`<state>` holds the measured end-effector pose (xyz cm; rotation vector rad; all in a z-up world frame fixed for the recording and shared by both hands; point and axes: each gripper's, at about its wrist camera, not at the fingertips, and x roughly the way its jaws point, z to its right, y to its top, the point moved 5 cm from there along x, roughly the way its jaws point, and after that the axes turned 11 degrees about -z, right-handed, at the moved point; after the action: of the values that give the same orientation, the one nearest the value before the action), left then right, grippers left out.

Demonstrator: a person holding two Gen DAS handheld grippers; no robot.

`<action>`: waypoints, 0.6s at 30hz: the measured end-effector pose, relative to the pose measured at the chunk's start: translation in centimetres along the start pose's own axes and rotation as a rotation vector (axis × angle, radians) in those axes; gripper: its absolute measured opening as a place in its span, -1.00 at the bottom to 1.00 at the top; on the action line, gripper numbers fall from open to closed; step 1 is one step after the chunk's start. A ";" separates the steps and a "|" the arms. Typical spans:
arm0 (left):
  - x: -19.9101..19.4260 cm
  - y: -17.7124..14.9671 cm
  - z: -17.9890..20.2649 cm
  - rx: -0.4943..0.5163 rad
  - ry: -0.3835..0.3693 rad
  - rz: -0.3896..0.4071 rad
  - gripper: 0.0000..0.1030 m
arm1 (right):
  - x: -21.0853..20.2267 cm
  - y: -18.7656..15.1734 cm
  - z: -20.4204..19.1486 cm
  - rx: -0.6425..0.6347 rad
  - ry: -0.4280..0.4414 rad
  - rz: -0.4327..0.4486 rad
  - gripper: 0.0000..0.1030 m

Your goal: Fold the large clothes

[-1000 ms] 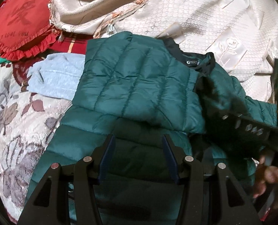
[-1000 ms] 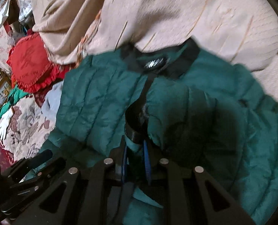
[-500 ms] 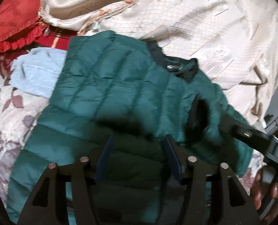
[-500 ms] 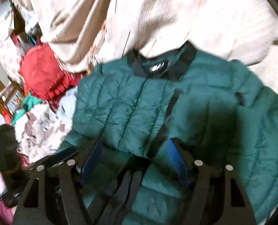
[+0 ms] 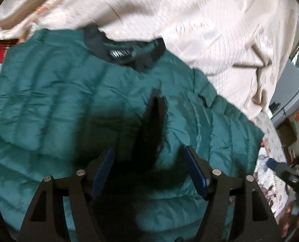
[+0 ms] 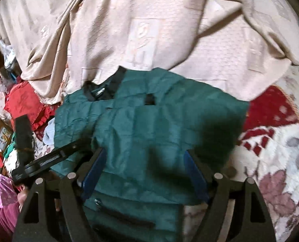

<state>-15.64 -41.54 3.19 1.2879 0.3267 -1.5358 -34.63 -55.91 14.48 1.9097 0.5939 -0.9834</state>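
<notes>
A dark green quilted puffer jacket (image 5: 58, 104) lies spread on the bed, black collar (image 5: 121, 50) at the far side, both sleeves folded across its front. It also shows in the right wrist view (image 6: 159, 125), with a zip pocket (image 6: 121, 217) near the hem. My left gripper (image 5: 149, 171) is open and empty, just above the jacket's middle. My right gripper (image 6: 145, 173) is open and empty over the jacket's lower right part. The left gripper's body (image 6: 48, 159) shows at the left in the right wrist view.
A cream bedspread (image 6: 149, 30) is bunched behind the jacket. A red cushion (image 6: 22, 100) and a light blue garment (image 6: 48, 133) lie at the left. A floral blanket (image 6: 270, 161) covers the bed at the right. Furniture (image 5: 286, 100) stands beyond the bed's right edge.
My right gripper has let go of the sleeve, opened and drawn back to the right. The sleeve now lies folded across the jacket. My left gripper has swung right over the jacket.
</notes>
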 end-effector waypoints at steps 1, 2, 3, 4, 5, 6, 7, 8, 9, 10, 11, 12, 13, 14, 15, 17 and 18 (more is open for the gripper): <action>1.1 0.1 0.4 0.005 0.001 -0.029 0.04 | -0.3 -0.1 0.6 0.007 -0.003 0.007 0.60; 1.8 0.1 0.5 0.003 -0.001 -0.049 0.02 | -0.4 -0.2 1.0 0.013 -0.004 0.013 0.60; 2.5 0.1 0.5 -0.009 -0.005 -0.066 -0.26 | -0.7 -0.3 1.6 0.021 -0.008 0.019 0.60; 2.8 0.0 0.5 -0.018 -0.003 -0.073 -0.44 | -0.9 -0.3 2.4 0.034 -0.018 0.027 0.60; 2.7 0.1 0.6 -0.019 0.006 -0.071 -0.71 | -1.1 -0.4 2.9 0.044 -0.028 0.032 0.60; 2.2 0.4 0.7 -0.015 0.005 -0.060 -0.92 | -1.2 -0.4 3.7 0.061 -0.044 0.038 0.60; 1.2 0.7 0.9 -0.005 0.001 -0.034 -0.98 | -1.3 -0.4 4.4 0.074 -0.054 0.041 0.60; 0.1 1.0 0.9 0.005 0.009 -0.004 -1.00 | -1.4 -0.4 5.2 0.094 -0.062 0.045 0.60; -1.2 1.4 0.9 0.014 0.024 0.032 -1.00 | -1.5 -0.4 5.9 0.113 -0.067 0.046 0.60; -3.0 1.9 0.8 0.021 0.043 0.080 -1.00 | -1.4 -0.4 6.7 0.140 -0.071 0.047 0.60; -4.1 2.6 0.6 0.020 0.054 0.107 -1.00 | -1.4 -0.5 7.3 0.158 -0.071 0.049 0.60; -5.4 3.2 0.2 0.013 0.064 0.135 -1.00 | -1.4 -0.5 7.7 0.178 -0.068 0.052 0.60; -6.4 3.7 -0.2 0.003 0.072 0.155 -1.00 | -1.4 -0.5 8.0 0.191 -0.064 0.055 0.60; -7.6 4.3 -0.8 -0.006 0.081 0.178 -1.00 | -1.3 -0.4 8.1 0.202 -0.061 0.056 0.60; -8.7 4.7 -1.4 -0.011 0.090 0.195 -1.00 | -1.0 -0.2 8.1 0.207 -0.060 0.055 0.60; -10.4 5.6 -2.8 -0.024 0.116 0.224 -1.00 | -0.5 0.1 7.6 0.195 -0.053 0.052 0.60; -10.9 5.8 -3.6 -0.033 0.127 0.233 -1.00 | -0.1 0.4 7.0 0.183 -0.052 0.049 0.60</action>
<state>-10.42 -35.45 13.24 1.3510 0.2713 -1.2512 -37.21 -62.21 12.63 2.0422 0.4374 -1.0831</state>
